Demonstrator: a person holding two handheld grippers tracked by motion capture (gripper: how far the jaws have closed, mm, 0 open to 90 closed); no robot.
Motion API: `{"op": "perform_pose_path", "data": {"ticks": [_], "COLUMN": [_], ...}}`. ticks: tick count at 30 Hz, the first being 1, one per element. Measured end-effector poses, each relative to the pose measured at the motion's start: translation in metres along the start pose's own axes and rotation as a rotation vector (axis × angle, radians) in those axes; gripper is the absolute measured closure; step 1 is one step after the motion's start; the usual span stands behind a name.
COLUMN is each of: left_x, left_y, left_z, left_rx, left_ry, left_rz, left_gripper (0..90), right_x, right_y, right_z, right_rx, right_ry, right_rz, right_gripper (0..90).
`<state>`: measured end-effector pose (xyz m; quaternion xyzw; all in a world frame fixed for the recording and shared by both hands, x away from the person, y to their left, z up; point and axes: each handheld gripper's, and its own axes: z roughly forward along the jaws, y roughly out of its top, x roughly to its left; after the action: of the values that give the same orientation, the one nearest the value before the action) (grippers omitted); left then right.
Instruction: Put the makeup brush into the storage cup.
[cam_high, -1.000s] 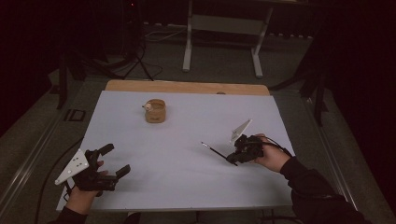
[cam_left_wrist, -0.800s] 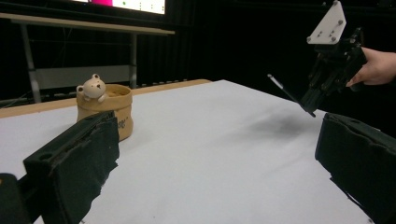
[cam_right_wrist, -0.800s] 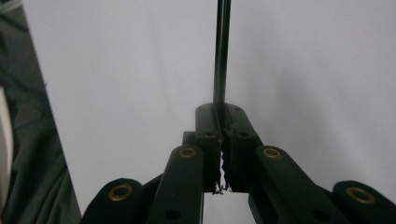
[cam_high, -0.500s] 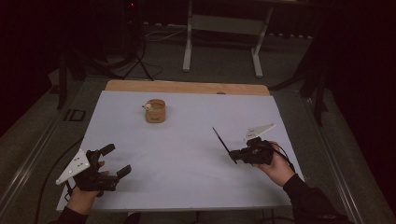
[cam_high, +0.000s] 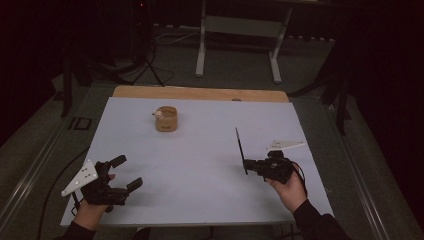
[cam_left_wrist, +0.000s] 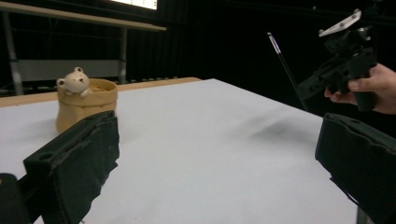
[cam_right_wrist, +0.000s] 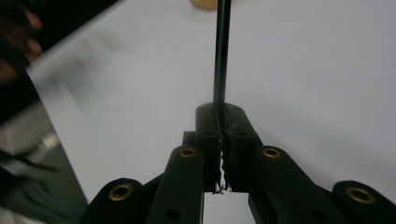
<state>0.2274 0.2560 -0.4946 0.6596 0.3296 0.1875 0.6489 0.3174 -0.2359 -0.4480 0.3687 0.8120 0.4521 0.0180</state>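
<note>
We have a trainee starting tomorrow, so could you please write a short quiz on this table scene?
1. True or false: the right claw is shut on a thin black stick.
2. What peeks over the rim of the tan pot? A) a spoon B) a small bear figure C) a flower
3. Fill in: the jaws of the left claw stand ____ with nothing between them.

Key:
1. True; the right claw's view shows the stick pinched between closed jaws.
2. B; the bear figure sits at the pot's rim.
3. Open.
</note>
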Motion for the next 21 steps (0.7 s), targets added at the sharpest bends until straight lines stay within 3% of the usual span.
{"op": "perform_pose_path", "data": {"ticks": [1, 4, 9, 10, 11, 15, 19, 21], "left_x": [-0.001, -0.003, -0.007, -0.008, -0.011, -0.012, -0.013, -0.014], "left_y": [0.000, 0.000, 0.001, 0.001, 0.002, 0.003, 0.002, 0.002], "left_z": [0.001, 0.004, 0.006, 0.007, 0.009, 0.012, 0.016, 0.020], "left_rx": [0.004, 0.015, 0.015, 0.024, 0.029, 0.041, 0.073, 0.102], "left_ry": [-0.002, -0.013, -0.025, -0.048, -0.042, -0.055, -0.054, -0.039], "left_rz": [0.000, 0.001, -0.003, -0.027, -0.032, -0.058, -0.062, -0.060], "left_gripper": [0.2, 0.1, 0.1, 0.1, 0.1, 0.1, 0.1, 0.1], "right_x": [-0.001, 0.000, 0.008, 0.009, 0.011, 0.014, 0.011, 0.011], "right_y": [0.000, 0.000, -0.001, -0.002, -0.007, -0.016, -0.022, -0.024], "right_z": [-0.001, -0.001, -0.001, -0.002, -0.004, -0.003, 0.001, 0.006], "right_rx": [-0.017, -0.039, -0.064, -0.086, -0.143, -0.190, -0.199, -0.178], "right_ry": [0.004, 0.002, -0.018, -0.010, 0.018, -0.006, -0.017, -0.035], "right_rz": [0.026, 0.041, 0.027, 0.022, 0.049, 0.039, 0.047, 0.017], "right_gripper": [86.0, 86.0, 86.0, 86.0, 86.0, 86.0, 86.0, 86.0]}}
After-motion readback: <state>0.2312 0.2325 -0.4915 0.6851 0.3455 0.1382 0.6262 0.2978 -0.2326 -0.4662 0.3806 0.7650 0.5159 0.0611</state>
